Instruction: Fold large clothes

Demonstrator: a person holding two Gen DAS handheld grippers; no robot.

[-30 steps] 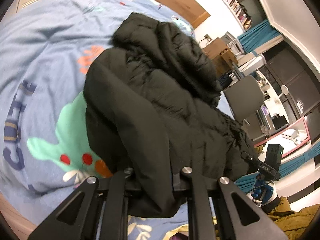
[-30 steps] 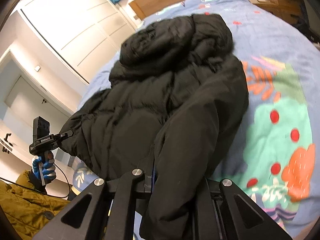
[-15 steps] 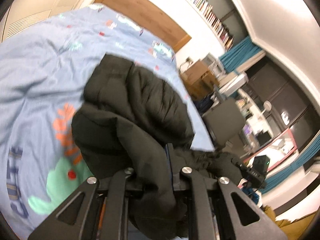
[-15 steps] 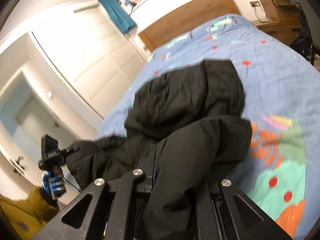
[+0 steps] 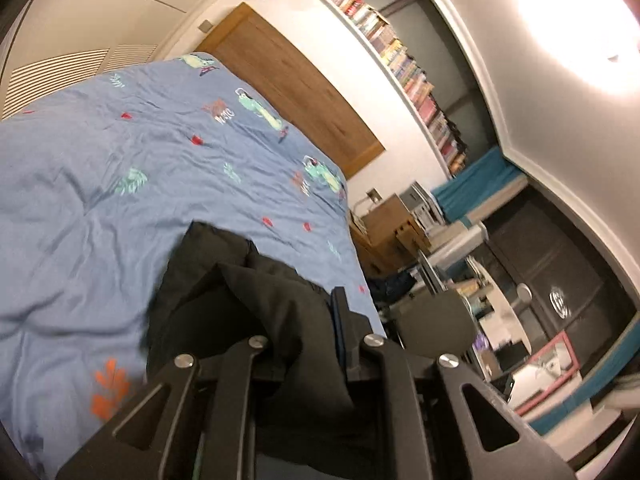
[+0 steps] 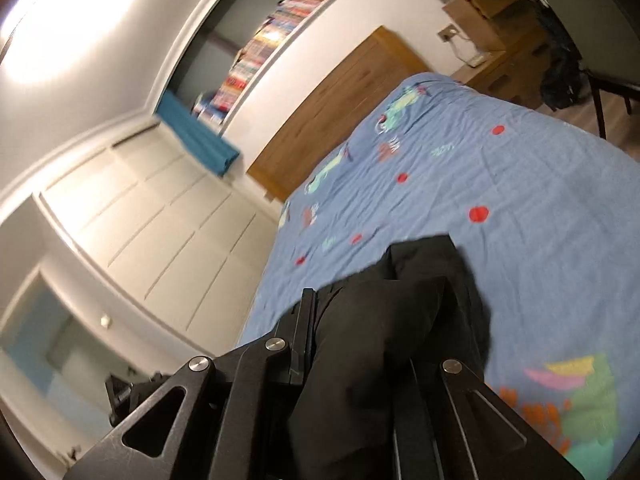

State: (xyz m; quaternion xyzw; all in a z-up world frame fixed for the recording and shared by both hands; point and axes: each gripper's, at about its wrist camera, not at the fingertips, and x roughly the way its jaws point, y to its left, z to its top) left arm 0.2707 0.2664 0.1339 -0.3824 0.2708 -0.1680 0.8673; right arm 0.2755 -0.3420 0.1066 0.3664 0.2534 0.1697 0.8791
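Left claw (image 5: pixel 304 344): clamped tight on a fold of the black padded puffer jacket (image 5: pixel 240 300), likely gripping one hem corner to carry it over.
Right claw (image 6: pixel 360 340): pinched shut on the jacket's other edge.
Jacket: bunched, soft, matte; draped from both claws over the blue cartoon-print quilt (image 5: pixel 120 180) of the bed.
Quilt: creased cotton, broad and flat enough for folding.

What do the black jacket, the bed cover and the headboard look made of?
Black jacket: likely matte synthetic shell; it drapes in soft, puffy folds with little sheen.
Bed cover: probably woven cotton, matte blue with printed motifs and fine creases.
Headboard: wood or wood veneer, warm brown with visible grain and a smooth, low-gloss finish.
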